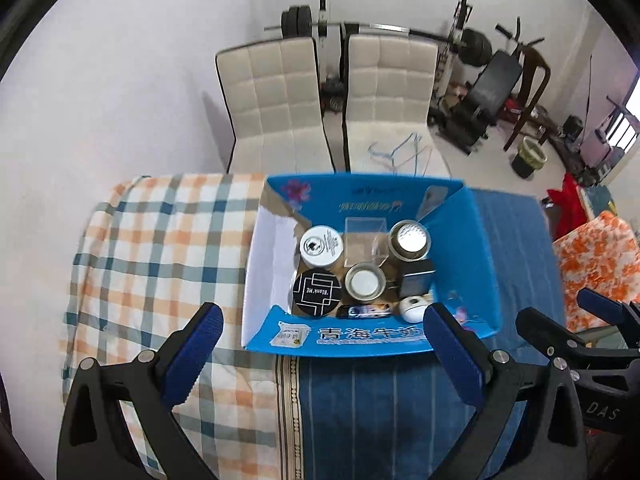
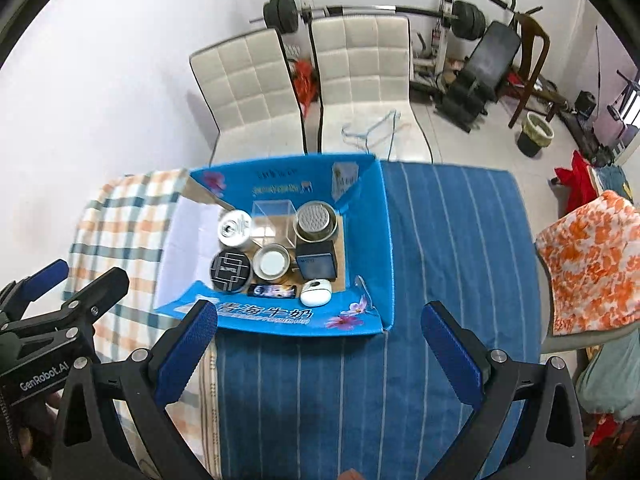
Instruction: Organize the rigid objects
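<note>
Both my grippers hang above the surface right now, left gripper (image 1: 322,334) and right gripper (image 2: 318,330), jaws spread wide apart on each and nothing between them. Everything I'm sorting sits in the blue box (image 1: 468,248), which rests where the plaid cloth (image 1: 160,240) meets the striped blue cloth (image 2: 440,240).

Inside it's packed tight: a white tin (image 1: 321,246), a clear cube (image 1: 364,236), a metal jar (image 1: 409,240), a black tin (image 1: 317,292), a small silver tin (image 1: 364,282), a dark box (image 1: 416,280), a white mouse-like thing (image 1: 414,307) and a flat dark case (image 1: 364,311) along the near wall.

My guess on handling — the tins are stiff and light, but the round sides look slick, so I'd pinch across the middle of the body, not the lid. The clear cube looks like the brittle one, and hard to read edges on, so easy on the squeeze. The dark box has flat faces, easiest grab of the lot. The flat case lies low against the near wall, awkward to get under.

Room-wise: barely any gaps between items, and the box flaps stand up all round — the near flap is the one I'd clip coming in. Straight down from above looks like the only clean way. Loads of open cloth on both sides for setting things down. The surface's far edge is right behind the box, with two chairs (image 1: 272,100) past it.
</note>
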The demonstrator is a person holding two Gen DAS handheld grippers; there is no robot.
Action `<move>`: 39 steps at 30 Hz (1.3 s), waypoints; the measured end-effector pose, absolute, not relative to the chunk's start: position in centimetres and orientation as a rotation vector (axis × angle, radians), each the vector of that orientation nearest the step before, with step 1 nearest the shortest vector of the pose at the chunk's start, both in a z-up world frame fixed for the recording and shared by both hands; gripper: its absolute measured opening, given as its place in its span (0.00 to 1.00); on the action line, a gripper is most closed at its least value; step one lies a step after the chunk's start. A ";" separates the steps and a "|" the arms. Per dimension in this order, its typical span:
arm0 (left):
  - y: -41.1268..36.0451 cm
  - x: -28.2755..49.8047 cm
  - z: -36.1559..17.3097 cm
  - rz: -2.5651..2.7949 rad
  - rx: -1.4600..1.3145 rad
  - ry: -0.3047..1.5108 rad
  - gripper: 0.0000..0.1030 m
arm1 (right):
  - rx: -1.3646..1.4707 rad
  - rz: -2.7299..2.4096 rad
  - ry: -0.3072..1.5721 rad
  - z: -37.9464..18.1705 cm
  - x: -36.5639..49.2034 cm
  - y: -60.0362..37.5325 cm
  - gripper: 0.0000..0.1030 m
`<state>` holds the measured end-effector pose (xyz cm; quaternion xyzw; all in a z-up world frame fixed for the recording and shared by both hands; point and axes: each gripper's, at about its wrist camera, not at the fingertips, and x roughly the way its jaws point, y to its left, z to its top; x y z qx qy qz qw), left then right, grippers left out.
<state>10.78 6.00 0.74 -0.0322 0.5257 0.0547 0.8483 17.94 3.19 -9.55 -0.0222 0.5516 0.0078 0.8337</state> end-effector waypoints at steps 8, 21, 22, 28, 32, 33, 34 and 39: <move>5.3 7.4 5.8 0.103 -0.097 1.056 1.00 | -0.056 0.058 1.110 -3.2 13.8 3.5 1.00; 5.1 5.6 7.9 0.156 -0.069 0.996 1.00 | -0.108 -0.018 1.047 -1.6 12.7 2.8 1.00; 5.2 5.5 7.9 0.159 -0.070 0.994 1.00 | -0.115 -0.023 1.047 -1.6 12.7 2.8 1.00; 5.3 5.4 7.8 0.163 -0.076 0.998 1.00 | -0.117 -0.021 1.044 -1.5 13.0 2.6 1.00; 5.5 5.5 7.8 0.162 -0.075 0.997 1.00 | -0.118 -0.020 1.041 -1.5 13.1 2.8 1.00; 5.5 5.5 7.7 0.162 -0.078 0.995 1.00 | -0.121 -0.022 1.041 -1.5 13.0 2.8 1.00; 5.6 5.5 7.6 0.166 -0.081 0.994 1.00 | -0.123 -0.023 1.040 -1.5 13.0 2.9 1.00; 5.7 5.4 7.5 0.172 -0.086 0.995 1.00 | -0.123 -0.031 1.041 -1.4 13.2 3.4 1.00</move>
